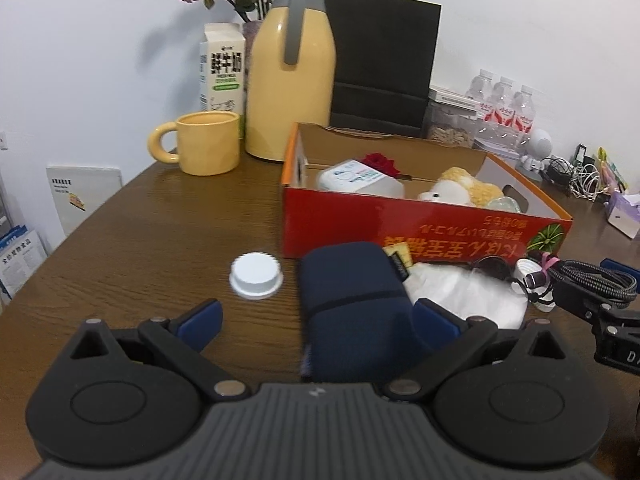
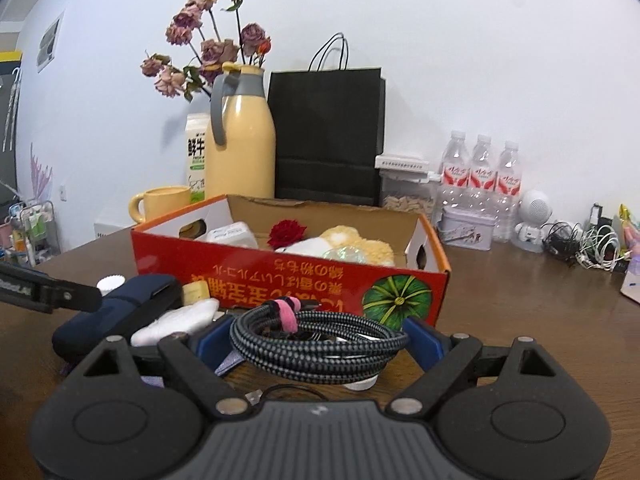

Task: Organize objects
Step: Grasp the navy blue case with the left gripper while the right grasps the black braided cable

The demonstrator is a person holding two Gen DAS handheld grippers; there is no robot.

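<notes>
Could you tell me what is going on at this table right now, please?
A person is tidying loose items into the red box, using two handheld grippers. The right gripper holds a coiled braided cable just in front of the box. The left gripper is open around a navy pouch lying on the table. A white cap lies beside it.

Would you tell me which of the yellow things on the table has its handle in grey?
The tall yellow thermos jug behind the red box; its handle and collar are grey, whereas the yellow mug beside it has a yellow handle.
</notes>
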